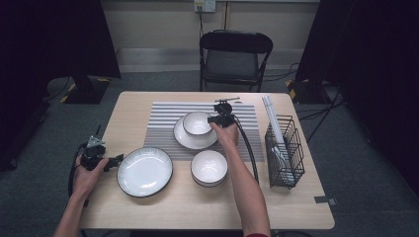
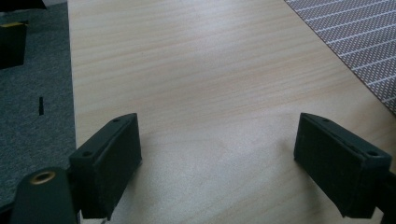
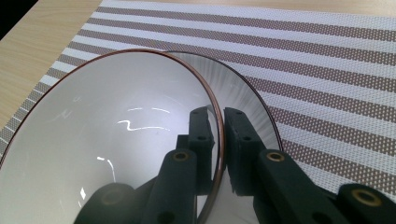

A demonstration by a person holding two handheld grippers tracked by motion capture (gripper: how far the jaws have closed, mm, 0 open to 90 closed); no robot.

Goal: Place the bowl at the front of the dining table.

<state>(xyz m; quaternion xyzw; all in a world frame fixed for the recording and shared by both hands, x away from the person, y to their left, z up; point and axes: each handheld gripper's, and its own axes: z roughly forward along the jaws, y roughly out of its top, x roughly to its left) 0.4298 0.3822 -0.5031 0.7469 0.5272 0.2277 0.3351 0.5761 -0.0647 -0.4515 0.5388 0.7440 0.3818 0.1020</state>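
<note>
Right gripper [image 3: 219, 140] is clamped on the right rim of the small bowl [image 1: 197, 123], one jaw inside, one outside; the bowl sits on the plate [image 1: 184, 137] at frame centre. Left gripper [image 1: 117, 160] idles wide open, lower left, holding nothing.

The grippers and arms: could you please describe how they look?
The left gripper and right gripper are black, each with two blocky jaws, brass-coloured screw inserts and a black cable. The left carries a grey three-cornered plate. Forearms are bare; a red sleeve edge shows on the right arm.
</note>
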